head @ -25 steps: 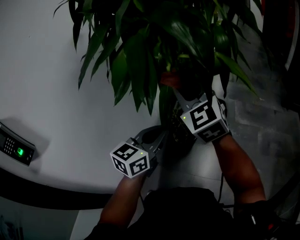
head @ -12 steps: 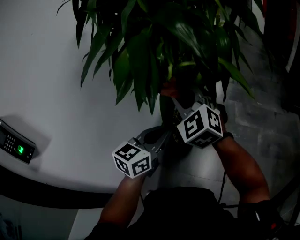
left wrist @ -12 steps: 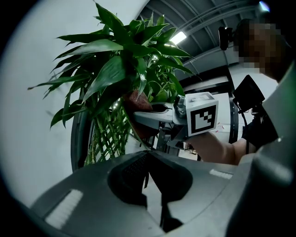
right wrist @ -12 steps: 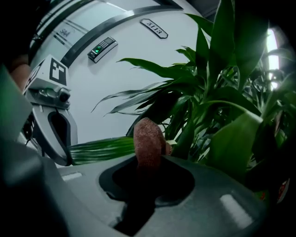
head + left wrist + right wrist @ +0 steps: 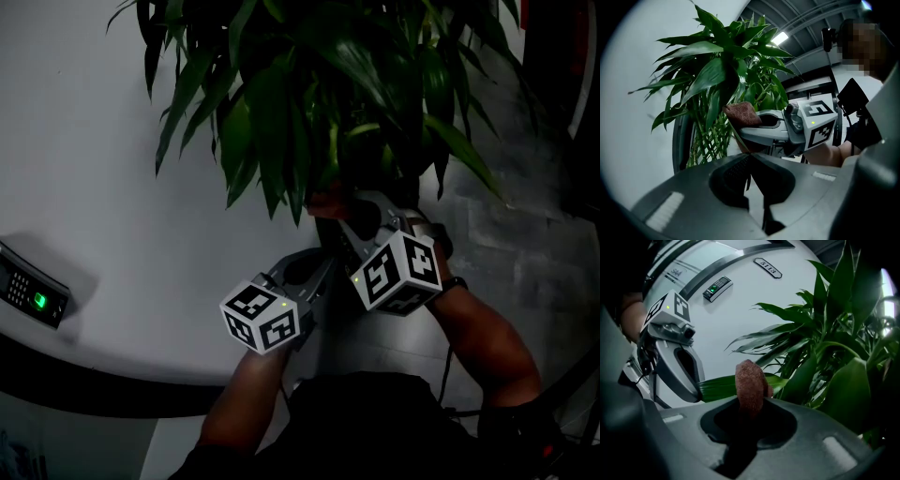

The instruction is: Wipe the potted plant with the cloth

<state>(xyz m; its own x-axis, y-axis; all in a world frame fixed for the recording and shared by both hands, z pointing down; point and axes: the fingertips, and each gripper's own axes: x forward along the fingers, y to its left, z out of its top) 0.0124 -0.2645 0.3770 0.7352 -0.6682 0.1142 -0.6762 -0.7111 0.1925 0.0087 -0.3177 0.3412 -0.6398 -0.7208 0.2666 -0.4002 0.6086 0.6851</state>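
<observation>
Nearest to us, two bare forearms [image 5: 487,342] reach up toward the potted plant [image 5: 309,84], each bearing a gripper just below its foliage. We find the left gripper [image 5: 750,157] on the plant's near side. Its jaws are pressed together on the tip of a long green leaf [image 5: 719,386] that stretches out flat from the plant. The right gripper [image 5: 749,405] sits just beside it, a little deeper under the foliage, its jaws clamped on a reddish-brown cloth [image 5: 750,380]. We see the cloth's bunched end standing up from the jaws and overlapping that same leaf, between the pinched tip and the plant's stems. How firmly it presses there we cannot tell. Further in, we make out thin green stems [image 5: 705,143] woven into a lattice at the plant's core, with broad drooping leaves spreading above both grippers. Behind the plant rises a pale curved wall [image 5: 84,141]. On it, well apart from the plant and to its left in the head view, we notice a small keypad [image 5: 36,300] with a green light. On the plant's other side lies a grey tiled floor [image 5: 534,253].
</observation>
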